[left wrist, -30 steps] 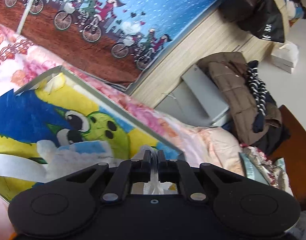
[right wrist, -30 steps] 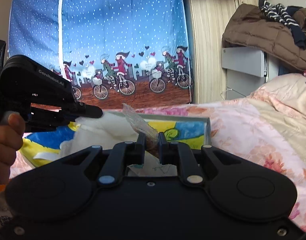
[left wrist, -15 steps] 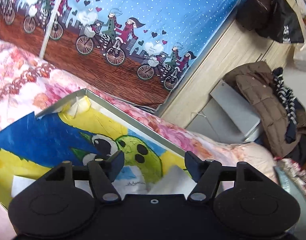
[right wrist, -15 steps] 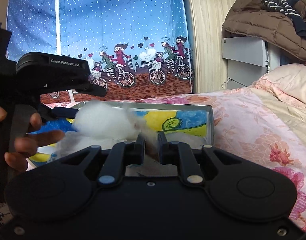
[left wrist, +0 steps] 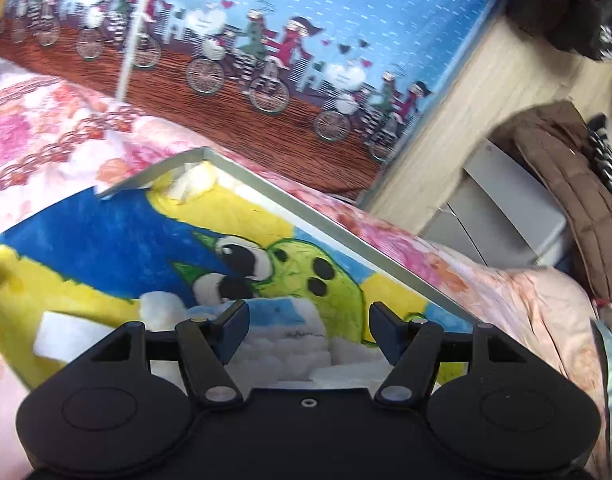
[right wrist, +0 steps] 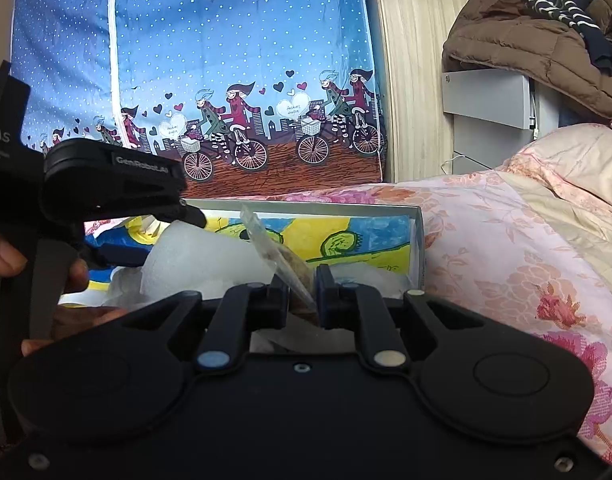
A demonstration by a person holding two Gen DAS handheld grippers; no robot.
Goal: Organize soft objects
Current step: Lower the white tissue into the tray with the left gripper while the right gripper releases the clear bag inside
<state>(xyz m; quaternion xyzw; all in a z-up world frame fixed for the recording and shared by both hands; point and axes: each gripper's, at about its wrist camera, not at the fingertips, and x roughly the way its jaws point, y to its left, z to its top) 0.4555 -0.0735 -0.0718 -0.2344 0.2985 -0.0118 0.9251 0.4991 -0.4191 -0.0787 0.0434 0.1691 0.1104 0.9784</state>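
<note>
Bedroom with a flowered pink quilt [right wrist: 506, 248] spread underfoot of both tools, backed by a blue dotted fabric panel [right wrist: 233, 40] printed with cyclists. Resting on the quilt, a shallow grey-rimmed box [left wrist: 306, 220] lined with a bright yellow, blue and green cartoon picture. Directly ahead of the left gripper [left wrist: 309, 330], white soft wadding [left wrist: 297, 348] lying in the near part of the box, just below and between the fingers; jaws spread wide, gripping nothing. Further ahead, in the far corner of the box, a small pale soft lump [left wrist: 195, 184]. To the left of that gripper, a flat white strip [left wrist: 65, 338] on the yellow lining. From the right wrist view, the right gripper [right wrist: 299, 280] closed narrow on a clear plastic packet [right wrist: 273, 252] with something brownish inside, the packet sticking up and leaning left between the fingers. Ahead and left of it, a big white foam-like sheet [right wrist: 201, 256] humped over the box contents, with the left tool hovering just beside its upper edge. Off to the right, a brown padded jacket [right wrist: 538, 48] heaped on a grey cabinet [right wrist: 490, 96].
</note>
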